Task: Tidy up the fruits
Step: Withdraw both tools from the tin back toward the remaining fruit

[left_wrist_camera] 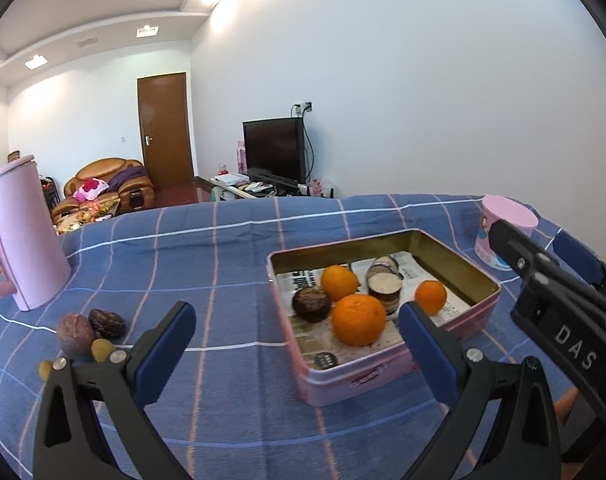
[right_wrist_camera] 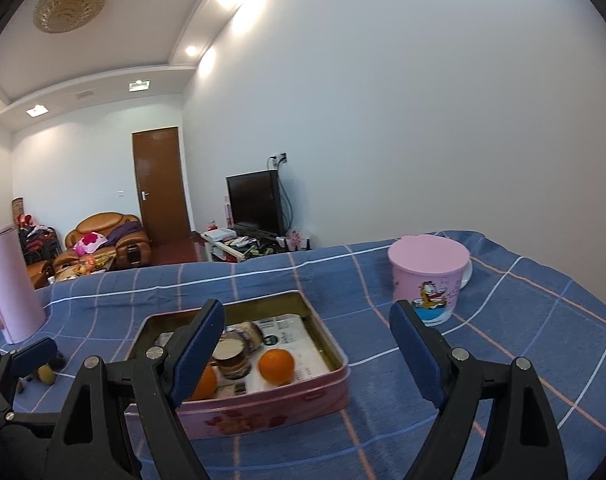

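A pink rectangular tin (left_wrist_camera: 387,376) lined with newspaper sits on the blue checked cloth. It holds three oranges (left_wrist_camera: 358,319), a dark wrinkled fruit (left_wrist_camera: 311,304) and a cut brown fruit (left_wrist_camera: 384,285). Left of the tin lie a purple fruit (left_wrist_camera: 76,334), a dark wrinkled fruit (left_wrist_camera: 107,323) and two small yellow fruits (left_wrist_camera: 102,349). My left gripper (left_wrist_camera: 295,320) is open and empty, above the tin's near left edge. My right gripper (right_wrist_camera: 307,320) is open and empty, above the tin (right_wrist_camera: 271,408) and its orange (right_wrist_camera: 276,366). It also shows at the right of the left wrist view (left_wrist_camera: 559,276).
A tall pink jug (left_wrist_camera: 23,236) stands at the far left of the table. A pink lidded cup (right_wrist_camera: 429,276) with a cartoon print stands at the far right. Behind the table are a sofa, a brown door and a television.
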Demonstrator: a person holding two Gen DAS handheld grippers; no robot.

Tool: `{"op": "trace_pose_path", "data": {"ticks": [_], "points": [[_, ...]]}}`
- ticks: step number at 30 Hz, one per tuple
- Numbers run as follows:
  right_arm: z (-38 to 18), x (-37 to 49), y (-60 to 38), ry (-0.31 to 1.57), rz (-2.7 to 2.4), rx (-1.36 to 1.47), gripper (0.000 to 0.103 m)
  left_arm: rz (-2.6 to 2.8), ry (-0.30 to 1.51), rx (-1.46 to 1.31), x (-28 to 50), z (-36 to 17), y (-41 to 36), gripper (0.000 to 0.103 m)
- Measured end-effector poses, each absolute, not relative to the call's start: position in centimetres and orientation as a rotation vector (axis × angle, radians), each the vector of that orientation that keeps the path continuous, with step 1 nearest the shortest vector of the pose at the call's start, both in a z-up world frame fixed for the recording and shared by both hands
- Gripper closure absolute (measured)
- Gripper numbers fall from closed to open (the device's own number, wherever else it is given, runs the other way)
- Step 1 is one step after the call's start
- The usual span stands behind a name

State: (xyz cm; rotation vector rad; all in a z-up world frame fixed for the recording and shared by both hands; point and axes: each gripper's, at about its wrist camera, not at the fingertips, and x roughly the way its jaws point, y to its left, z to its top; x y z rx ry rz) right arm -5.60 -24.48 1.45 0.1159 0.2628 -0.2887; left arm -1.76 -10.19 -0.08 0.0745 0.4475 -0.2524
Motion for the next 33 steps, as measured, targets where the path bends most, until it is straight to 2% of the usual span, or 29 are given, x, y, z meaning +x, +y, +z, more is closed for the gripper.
{"op": "trace_pose_path", "data": {"ticks": [22,33], "points": [[0.7,-1.7,-16.2,0.322,-0.155,0.146,0.017,-0.167,0.452,0.106,0.0,-0.3,-2.0,0.000],[0.1,0.8,-10.3,0.389,-0.047,0.089,0.017,-0.165,0.558,0.112,1.7,-1.3,4.4,0.000]]}}
